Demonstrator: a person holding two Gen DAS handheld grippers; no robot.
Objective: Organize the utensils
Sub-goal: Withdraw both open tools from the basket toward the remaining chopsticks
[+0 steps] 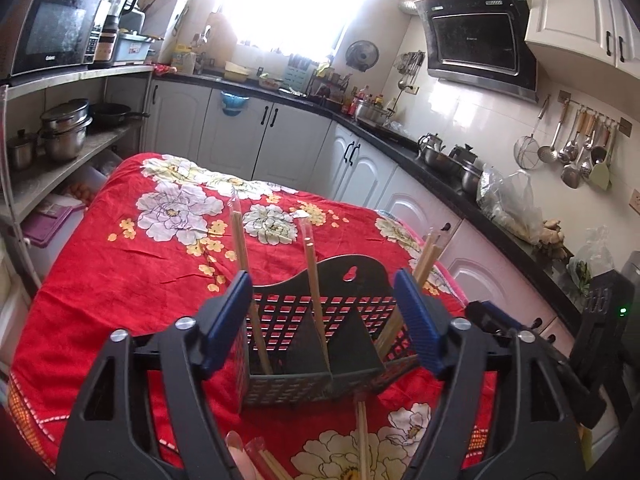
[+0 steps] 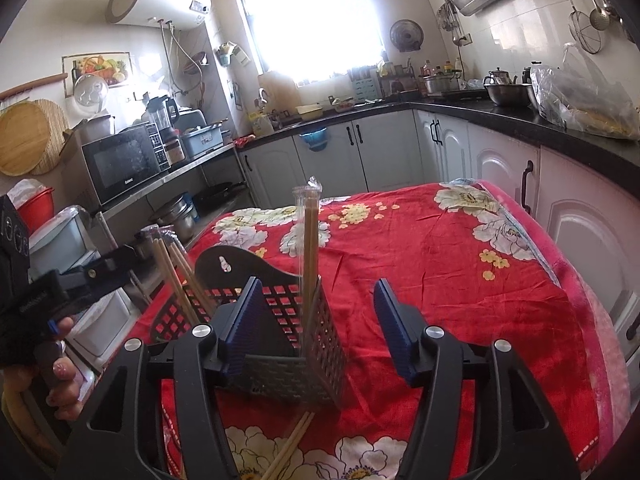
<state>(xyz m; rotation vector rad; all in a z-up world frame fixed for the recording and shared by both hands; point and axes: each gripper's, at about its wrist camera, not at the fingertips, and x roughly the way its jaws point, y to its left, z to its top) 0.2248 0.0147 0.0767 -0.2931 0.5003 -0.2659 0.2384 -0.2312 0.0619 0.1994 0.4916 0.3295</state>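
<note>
A black perforated utensil holder (image 1: 320, 356) (image 2: 280, 376) stands on the red flowered tablecloth (image 1: 132, 280). Sleeved pairs of wooden chopsticks lean in its compartments: a left pair (image 1: 240, 248), a middle pair (image 1: 312, 272) and a right pair (image 1: 426, 254). My left gripper (image 1: 322, 320) is open just in front of the holder, gripping nothing. My right gripper (image 2: 316, 330) is open too, beside the holder's right end, where a sleeved pair (image 2: 310, 240) stands upright. Loose chopsticks (image 1: 362, 440) (image 2: 292, 448) lie on the cloth before the holder.
White cabinets under a black counter (image 1: 400, 140) wrap around behind and to the right of the table. A shelf (image 1: 80, 76) with a microwave and pots stands on the left. In the right wrist view, a hand (image 2: 60, 380) holds the left gripper at the left edge.
</note>
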